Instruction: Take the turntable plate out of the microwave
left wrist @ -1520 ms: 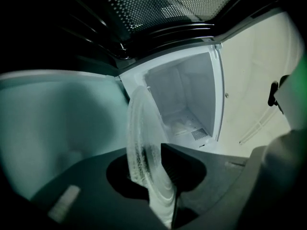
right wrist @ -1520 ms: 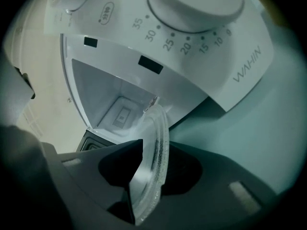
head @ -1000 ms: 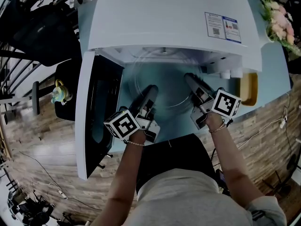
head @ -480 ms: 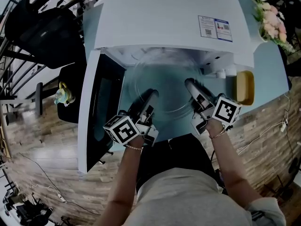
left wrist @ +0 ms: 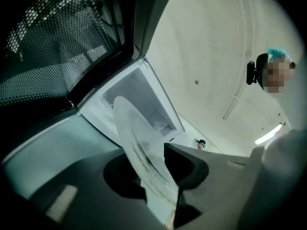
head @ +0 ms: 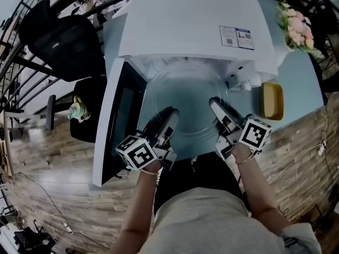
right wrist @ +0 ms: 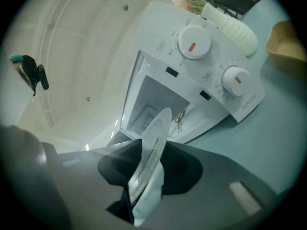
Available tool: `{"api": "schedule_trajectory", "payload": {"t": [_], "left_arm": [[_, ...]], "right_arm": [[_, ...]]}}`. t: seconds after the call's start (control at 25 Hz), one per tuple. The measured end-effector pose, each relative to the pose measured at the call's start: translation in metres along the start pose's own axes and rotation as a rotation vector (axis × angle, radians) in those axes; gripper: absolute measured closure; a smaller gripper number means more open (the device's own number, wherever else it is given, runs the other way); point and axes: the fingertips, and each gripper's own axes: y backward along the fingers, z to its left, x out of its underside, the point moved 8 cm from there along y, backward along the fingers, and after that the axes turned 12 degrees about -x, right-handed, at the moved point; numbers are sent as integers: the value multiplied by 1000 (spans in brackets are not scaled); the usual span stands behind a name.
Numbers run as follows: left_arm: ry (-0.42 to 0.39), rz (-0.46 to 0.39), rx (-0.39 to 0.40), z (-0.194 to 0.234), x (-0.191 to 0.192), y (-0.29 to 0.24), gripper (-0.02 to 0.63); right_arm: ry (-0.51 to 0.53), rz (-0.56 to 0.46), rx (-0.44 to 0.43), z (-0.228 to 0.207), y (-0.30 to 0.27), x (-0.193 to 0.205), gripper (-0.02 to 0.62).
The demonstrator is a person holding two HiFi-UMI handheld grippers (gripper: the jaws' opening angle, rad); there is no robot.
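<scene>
The brand "WAHIN" (right wrist: pixel 252 101) stands in grey letters on the white control panel of the microwave (right wrist: pixel 158 47), near the lower dial (right wrist: pixel 234 78); the marks beside both dials are too small to read. In the head view, a sticker (head: pixel 236 37) on the microwave's top shows a square code and blue and red pictures, its print too fine to read. The cubes on the left gripper (head: pixel 170 114) and right gripper (head: pixel 214 102) bear black-and-white square markers, without words.

Left gripper (head: pixel 171 113) and right gripper (head: pixel 213 102) forward, jaws tight on plate (head: pixel 186 91)
</scene>
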Motion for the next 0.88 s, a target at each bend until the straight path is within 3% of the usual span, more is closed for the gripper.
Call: {"api": "schedule_trajectory", "payload": {"t": [0.6, 0.88], "left_arm": [[-85, -31, 53, -22, -17, 29, 488], [-74, -30, 78, -27, -17, 33, 488]], "right_arm": [[70, 11, -57, 41, 1, -1, 445], [106, 31, -63, 49, 4, -2, 445]]}}
